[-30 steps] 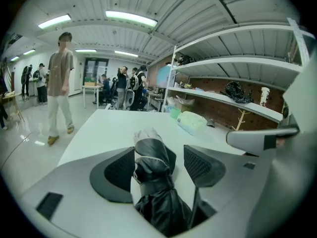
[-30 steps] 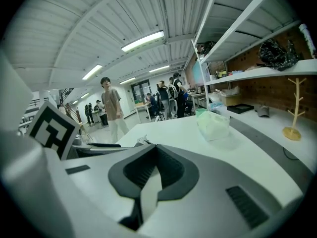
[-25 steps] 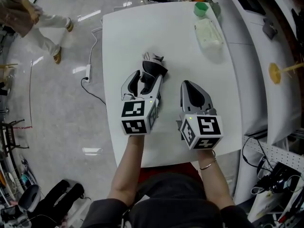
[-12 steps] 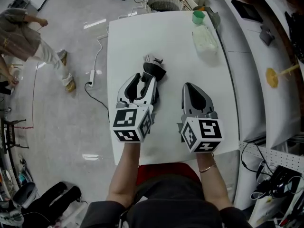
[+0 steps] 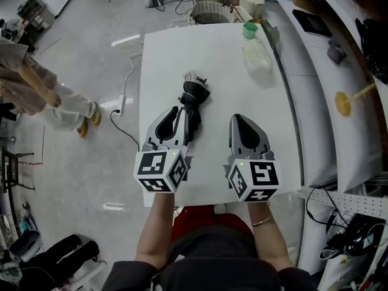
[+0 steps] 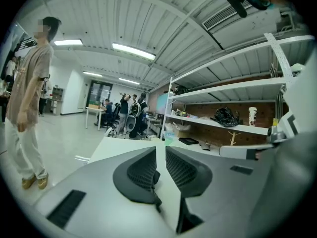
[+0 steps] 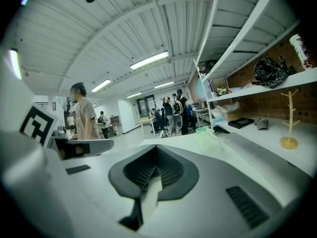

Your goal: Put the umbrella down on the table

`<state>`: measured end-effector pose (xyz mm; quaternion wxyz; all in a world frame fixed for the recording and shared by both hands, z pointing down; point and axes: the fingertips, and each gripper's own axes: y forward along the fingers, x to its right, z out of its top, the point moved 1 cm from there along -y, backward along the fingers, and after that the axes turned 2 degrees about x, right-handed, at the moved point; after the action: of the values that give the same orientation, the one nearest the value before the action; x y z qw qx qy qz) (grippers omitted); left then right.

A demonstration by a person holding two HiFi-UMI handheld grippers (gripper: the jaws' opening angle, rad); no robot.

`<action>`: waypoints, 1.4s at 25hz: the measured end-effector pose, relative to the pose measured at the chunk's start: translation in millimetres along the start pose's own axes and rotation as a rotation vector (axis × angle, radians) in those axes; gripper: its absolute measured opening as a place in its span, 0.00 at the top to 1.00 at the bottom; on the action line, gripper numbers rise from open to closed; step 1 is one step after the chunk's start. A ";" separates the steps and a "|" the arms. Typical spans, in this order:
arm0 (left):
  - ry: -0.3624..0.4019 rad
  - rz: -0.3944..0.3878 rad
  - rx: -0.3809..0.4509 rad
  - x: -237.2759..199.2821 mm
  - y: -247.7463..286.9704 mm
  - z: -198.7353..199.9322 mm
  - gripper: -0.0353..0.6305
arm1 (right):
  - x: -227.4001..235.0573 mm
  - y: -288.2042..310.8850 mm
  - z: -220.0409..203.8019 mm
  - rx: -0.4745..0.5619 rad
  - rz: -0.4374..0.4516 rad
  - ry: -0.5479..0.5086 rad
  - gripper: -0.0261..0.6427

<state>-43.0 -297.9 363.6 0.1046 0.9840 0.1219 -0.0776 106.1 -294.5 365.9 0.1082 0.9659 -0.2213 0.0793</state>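
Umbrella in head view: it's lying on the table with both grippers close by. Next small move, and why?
Probably draw both grippers back toward the person. The umbrella already lies flat on the table, the fingers of the left gripper are closing with nothing between them, and the right gripper is shut and empty.

1. Umbrella (image 5: 193,99), lying on the table (image 5: 163,53): black cloth, soft and creased.
2. Table: white top, smooth and matt.
3. Floor (image 5: 91,23) left of the table: pale, polished, glossy.

No text, label, brand, number or sign can be read anywhere in these views.
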 end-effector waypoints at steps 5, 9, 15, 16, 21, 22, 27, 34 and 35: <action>0.007 -0.005 0.031 7.9 -24.0 5.2 0.88 | -6.7 -21.9 6.5 0.028 0.008 -0.001 0.93; 0.001 0.001 0.047 14.2 -41.1 7.4 0.90 | -9.0 -40.1 12.7 0.055 0.011 -0.009 0.93; 0.029 -0.008 0.052 30.1 -66.2 7.4 0.93 | -14.1 -68.1 21.5 0.094 0.021 -0.016 0.93; 0.035 -0.010 0.054 33.2 -71.4 7.4 0.93 | -14.9 -72.8 22.5 0.099 0.023 -0.016 0.93; 0.066 -0.015 0.066 47.1 -98.4 8.8 0.93 | -19.1 -95.2 25.2 0.113 0.027 -0.022 0.93; 0.070 -0.015 0.069 49.3 -103.5 9.3 0.93 | -20.1 -99.1 25.4 0.114 0.027 -0.026 0.93; 0.091 -0.013 0.081 58.4 -128.5 10.2 0.93 | -24.7 -119.9 24.3 0.119 0.028 -0.039 0.93; 0.098 -0.016 0.091 71.8 -157.9 7.6 0.93 | -27.1 -150.5 21.7 0.128 0.024 -0.044 0.93; 0.097 -0.016 0.093 73.6 -161.7 6.7 0.93 | -27.6 -154.8 21.2 0.130 0.023 -0.046 0.93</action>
<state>-14.7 -129.6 313.7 0.0522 0.9893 0.1312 -0.0363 152.7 -152.4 313.0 0.0394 0.9698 -0.2295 0.0724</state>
